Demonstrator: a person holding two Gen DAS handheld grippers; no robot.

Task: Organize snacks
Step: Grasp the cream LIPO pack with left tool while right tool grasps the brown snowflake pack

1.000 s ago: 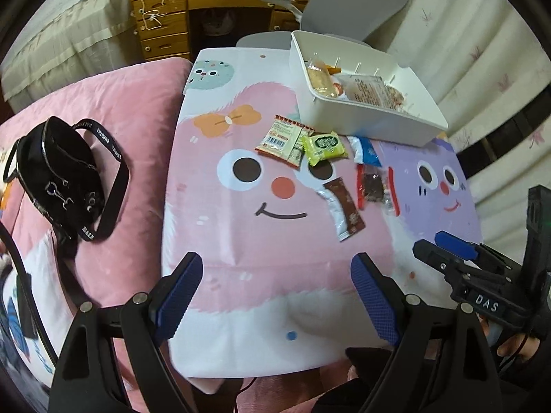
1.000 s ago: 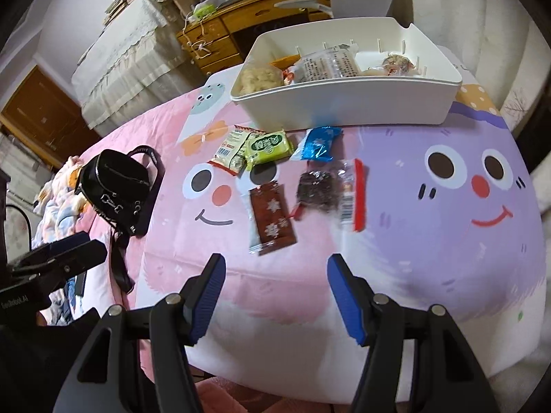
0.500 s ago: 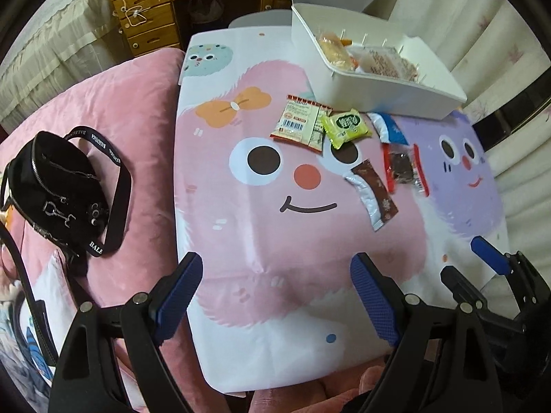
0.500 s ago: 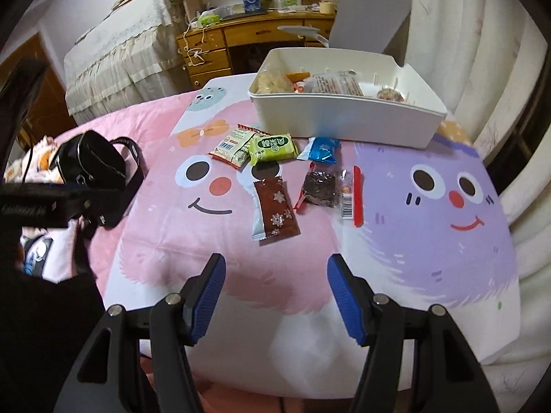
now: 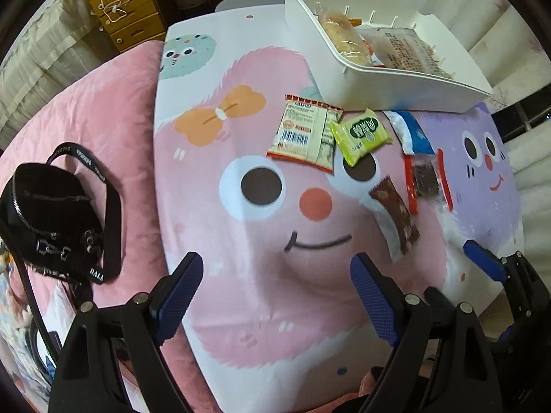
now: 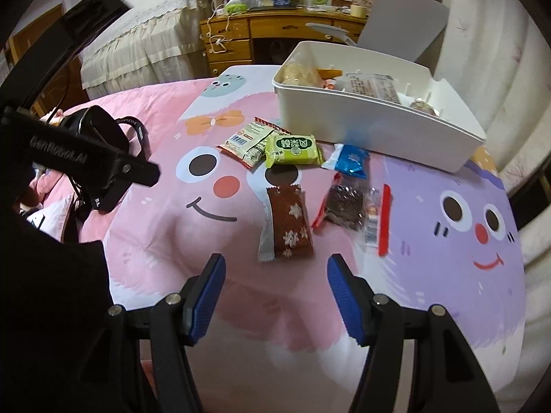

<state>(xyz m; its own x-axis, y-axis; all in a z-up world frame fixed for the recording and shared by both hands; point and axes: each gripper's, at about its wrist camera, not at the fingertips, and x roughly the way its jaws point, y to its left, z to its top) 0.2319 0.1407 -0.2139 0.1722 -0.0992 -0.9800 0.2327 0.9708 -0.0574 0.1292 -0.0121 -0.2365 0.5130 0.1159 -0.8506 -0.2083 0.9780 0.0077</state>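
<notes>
Snacks: five packets lie loose on the cartoon-print cover (image 6: pixel 447 275), in front of the white bin (image 6: pixel 372 117).
Brown packet (image 6: pixel 287 222): long axis runs 12 to 6 in the right wrist view, silver edge toward 9; nearest to the right gripper.
Clear packet with red edges (image 6: pixel 347 203): dark contents; it lies at 3 o'clock of the brown one, just beside it, its red strips running roughly 12 to 6.
Blue packet (image 6: pixel 351 160): at 12 o'clock of the clear one, close to the bin's near wall.
Green packet (image 6: pixel 292 149): long axis 9 to 3, overlapping the corner of the orange-and-white packet (image 6: pixel 246 143) at its 9 o'clock.
Left gripper (image 5: pixel 275 296): points steeply down over the pink face print; fingers spread wide with nothing between them.
Right gripper (image 6: pixel 275 294): tilted down toward the brown packet from 6 o'clock; fingers parted and empty.
Bin contents: a pale bread-like snack (image 5: pixel 341 32) at the 9 o'clock end, a clear printed bag (image 6: pixel 372 84) mid-bin, a small wrapped item (image 6: pixel 422 105) toward 3.
Black bag (image 5: pixel 51 216): on the pink bedding at 9 o'clock, well apart from the snacks.
</notes>
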